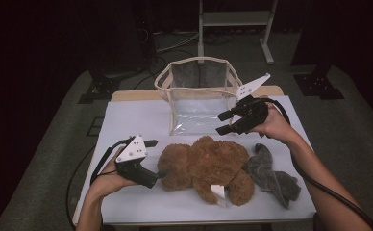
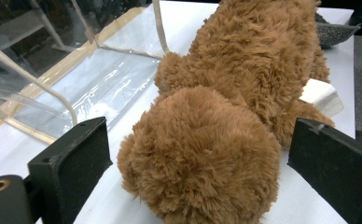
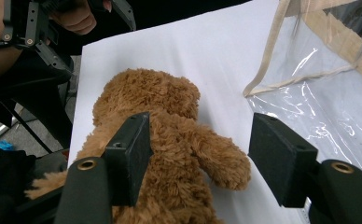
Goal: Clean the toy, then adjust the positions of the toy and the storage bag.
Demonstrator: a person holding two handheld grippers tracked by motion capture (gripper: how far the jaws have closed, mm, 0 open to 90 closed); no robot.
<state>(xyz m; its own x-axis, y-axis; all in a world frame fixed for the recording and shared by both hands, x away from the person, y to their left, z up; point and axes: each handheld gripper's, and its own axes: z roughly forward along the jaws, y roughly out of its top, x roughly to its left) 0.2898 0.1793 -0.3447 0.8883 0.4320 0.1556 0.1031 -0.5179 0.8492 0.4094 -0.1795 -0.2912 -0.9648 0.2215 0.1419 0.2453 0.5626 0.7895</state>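
Teddy bear (image 1: pixel 205 166) lying on table, left gripper (image 1: pixel 152 179) low at its head, jaws spread, right gripper (image 1: pixel 229 122) raised above, jaws apart, empty.

Grey plush toy (image 1: pixel 271 175): lying on the table sheet, behind and below the jaws of the right gripper (image 1: pixel 219 124), well beyond the open jaws of the left gripper (image 1: pixel 155 162).
White table sheet (image 1: pixel 136 115): under both pairs of jaws.
Metal rack (image 1: pixel 235 19): on the floor, far beyond the right jaws.
Dark stand bases (image 1: pixel 319 82): on the grey floor (image 1: pixel 348 125), well apart from either jaws.
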